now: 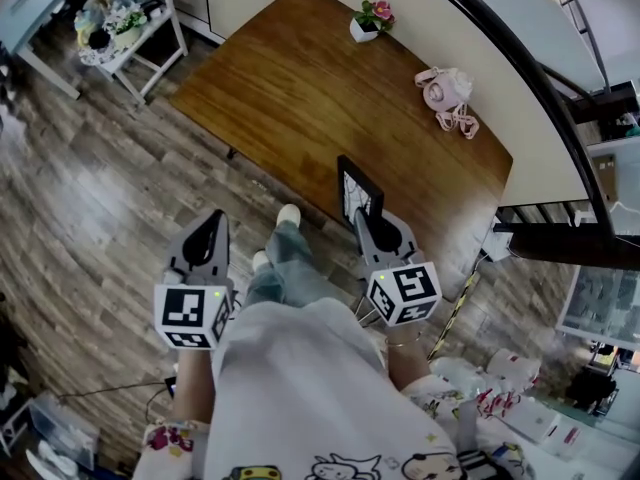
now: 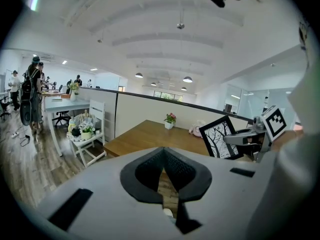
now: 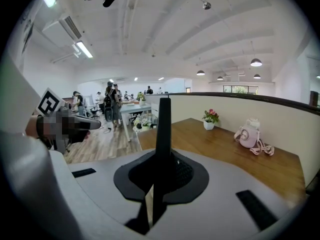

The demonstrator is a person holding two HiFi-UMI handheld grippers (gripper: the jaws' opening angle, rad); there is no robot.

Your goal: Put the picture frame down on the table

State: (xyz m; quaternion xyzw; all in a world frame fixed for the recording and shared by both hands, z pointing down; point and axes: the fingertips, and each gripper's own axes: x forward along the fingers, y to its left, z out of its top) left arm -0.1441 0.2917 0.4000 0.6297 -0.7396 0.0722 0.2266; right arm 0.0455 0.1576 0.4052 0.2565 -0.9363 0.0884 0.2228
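**Frame in hand at the near desk edge, not yet set down**

Head view: The right gripper (image 1: 368, 220) had its jaws clamped on the lower edge of the picture frame (image 1: 356, 184). The frame stood upright, a black border round a white print of bare branches. It sat over the near edge of the wooden desk (image 1: 290, 88), close to the person's legs. Could not tell from here whether its bottom edge touched the wood. The left gripper (image 1: 208, 226) hung over the plank floor (image 1: 90, 198), well apart from the frame and with nothing in it. A small flower pot (image 1: 369, 18) and a pink item with a strap (image 1: 447, 92) lay at the far side of the desk. Plenty of bare wood lay between them and the frame.

Left gripper view: Its own jaws were together, with only a thin slit between the pads and nothing held. Across the way, the frame showed tilted on one corner in the other gripper's hold, low above the desk surface.

Right gripper view: The frame appeared edge-on as a dark vertical bar, pinched between the jaws and rising well above them. Open desk lay ahead.

Judged progress: The frame had been brought to the desk and the carry looked nearly done. What remained was lowering it onto the wood, laying or standing it steady, opening the jaws and backing off.
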